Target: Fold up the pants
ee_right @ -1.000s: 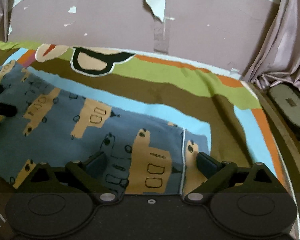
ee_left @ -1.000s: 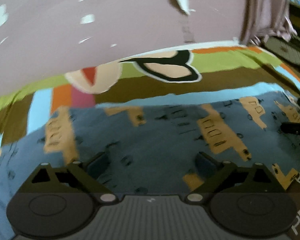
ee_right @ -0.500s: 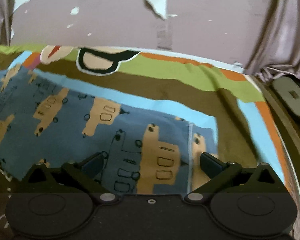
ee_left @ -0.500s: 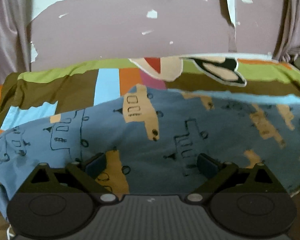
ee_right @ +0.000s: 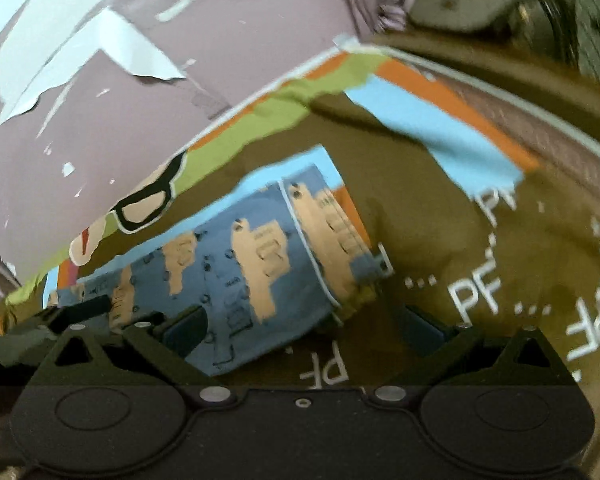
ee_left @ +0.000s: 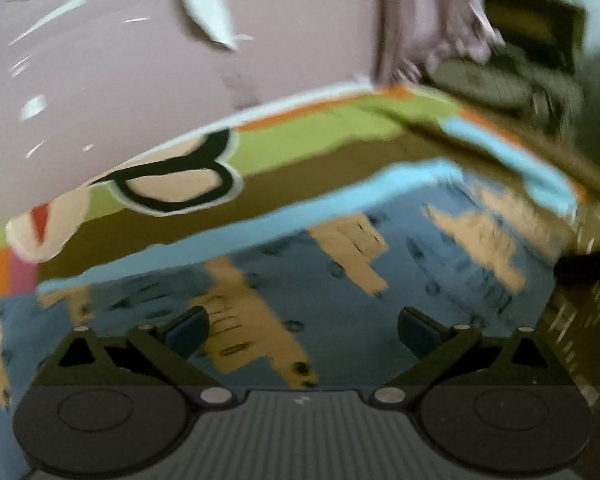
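The blue pants [ee_left: 340, 292] with tan vehicle prints lie flat on the patterned bedspread [ee_left: 308, 184]. My left gripper [ee_left: 302, 328] is open and empty, its fingers low over the middle of the pants. In the right wrist view the pants [ee_right: 236, 264] lie as a long strip running to the left, with a white-trimmed hem end [ee_right: 324, 240] near the middle. My right gripper [ee_right: 300, 324] is open and empty, hovering by the hem end and the pants' near edge. The left gripper's finger [ee_right: 92, 304] shows at the left, over the pants. The right gripper's finger [ee_left: 584, 268] shows at the left wrist view's right edge.
A mauve wall [ee_left: 120, 80] with peeling paint stands behind the bed. A mauve curtain [ee_left: 432, 28] hangs at the right, with a grey case [ee_right: 460, 4] below it. Brown bedspread with white lettering [ee_right: 480, 296] lies to the right of the pants.
Both views are tilted and blurred from fast motion. The left gripper has swung right along the pants. The right gripper has drawn back and right, past the hem end. Both stay open.
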Demonstrator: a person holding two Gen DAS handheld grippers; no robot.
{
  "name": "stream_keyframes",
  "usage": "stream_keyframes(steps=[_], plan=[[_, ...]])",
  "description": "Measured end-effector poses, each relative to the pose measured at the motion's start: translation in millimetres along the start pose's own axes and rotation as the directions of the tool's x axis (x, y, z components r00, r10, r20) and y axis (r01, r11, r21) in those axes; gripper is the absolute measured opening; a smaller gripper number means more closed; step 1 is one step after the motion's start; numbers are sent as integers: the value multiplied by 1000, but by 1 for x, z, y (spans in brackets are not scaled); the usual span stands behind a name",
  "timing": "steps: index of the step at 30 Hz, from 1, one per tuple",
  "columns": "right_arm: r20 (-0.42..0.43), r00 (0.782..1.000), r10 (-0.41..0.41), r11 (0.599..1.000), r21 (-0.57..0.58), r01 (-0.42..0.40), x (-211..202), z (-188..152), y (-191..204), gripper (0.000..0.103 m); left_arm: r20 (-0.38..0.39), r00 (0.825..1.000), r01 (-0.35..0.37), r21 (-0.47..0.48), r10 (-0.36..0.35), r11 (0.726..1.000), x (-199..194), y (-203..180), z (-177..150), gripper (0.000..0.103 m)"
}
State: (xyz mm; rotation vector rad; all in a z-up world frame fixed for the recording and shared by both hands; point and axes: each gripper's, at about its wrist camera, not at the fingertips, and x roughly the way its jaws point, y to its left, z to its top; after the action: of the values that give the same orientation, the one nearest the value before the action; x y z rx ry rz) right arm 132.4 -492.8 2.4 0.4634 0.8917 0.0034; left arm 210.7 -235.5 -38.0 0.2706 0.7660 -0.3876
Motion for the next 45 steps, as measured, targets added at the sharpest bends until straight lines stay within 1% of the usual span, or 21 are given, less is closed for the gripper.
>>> stream_keyframes(steps=[1,2,3,6,8,12,15,17,18,20,23,25,27,28,30,33,36,40,43,44,45], plan=[[-12,1000,8,1000,24,-7,4,0,-5,101,-6,1000,-21,37,21,999,5,-7,-2,103],[-13,1000,17,999,37,-16,7,0,-7,102,21,999,-29,48,28,998,5,-9,-6,103],[3,1000,25,999,38,-25,7,0,-8,102,30,999,-27,45,25,999,3,-9,-8,103],[14,999,38,998,42,-39,11,2,-6,98,11,1000,-5,-8,6,1000,1,-1,-11,103],[20,998,55,997,53,-56,12,3,-5,90,4,1000,1,-20,-1,1000,-1,2,-12,103],[35,998,55,992,109,-58,12,5,-11,81,7,1000,-3,-6,3,1000,-2,5,-13,103],[51,997,65,977,202,-74,10,7,-25,70,4,1000,-3,-17,3,1000,2,6,-11,103],[61,996,61,964,254,-75,10,7,-33,57,3,1000,-2,-16,2,1000,2,6,-11,103],[63,997,55,961,269,-70,10,6,-35,53,2,1000,-1,-16,1,1000,2,6,-11,103],[66,997,30,955,292,-48,10,6,-39,34,-1,1000,1,-17,-1,1000,2,6,-11,103],[73,997,21,948,316,-43,11,6,-42,20,-16,1000,6,-26,-6,1000,2,7,-8,103],[94,996,5,964,263,-29,7,6,-35,15,-32,999,14,-40,-16,999,2,10,-3,103],[128,991,-26,990,139,8,0,8,-18,14,-43,999,26,-57,-28,998,1,15,6,103],[156,987,-41,998,52,33,-4,8,-5,14,-43,998,33,-69,-36,997,1,18,10,103],[197,979,-52,994,-81,69,-9,6,14,13,-46,997,63,-102,-68,993,-1,26,23,103],[218,973,-71,965,-233,122,-9,-1,37,13,-57,985,153,-152,-163,976,-1,34,52,103],[235,967,-100,922,-342,178,-5,-9,53,13,-68,966,232,-181,-248,956,6,30,87,103],[253,961,-116,858,-462,225,3,-21,67,13,-72,931,337,-209,-358,918,20,5,126,103],[270,956,-119,811,-530,250,9,-30,74,13,-98,901,393,-223,-422,892,32,-19,141,101],[274,954,-119,801,-541,256,9,-32,75,13,-122,893,401,-219,-433,890,37,-29,144,99],[278,953,-119,793,-551,260,9,-34,75,13,-146,892,394,-215,-429,894,40,-37,145,97]])
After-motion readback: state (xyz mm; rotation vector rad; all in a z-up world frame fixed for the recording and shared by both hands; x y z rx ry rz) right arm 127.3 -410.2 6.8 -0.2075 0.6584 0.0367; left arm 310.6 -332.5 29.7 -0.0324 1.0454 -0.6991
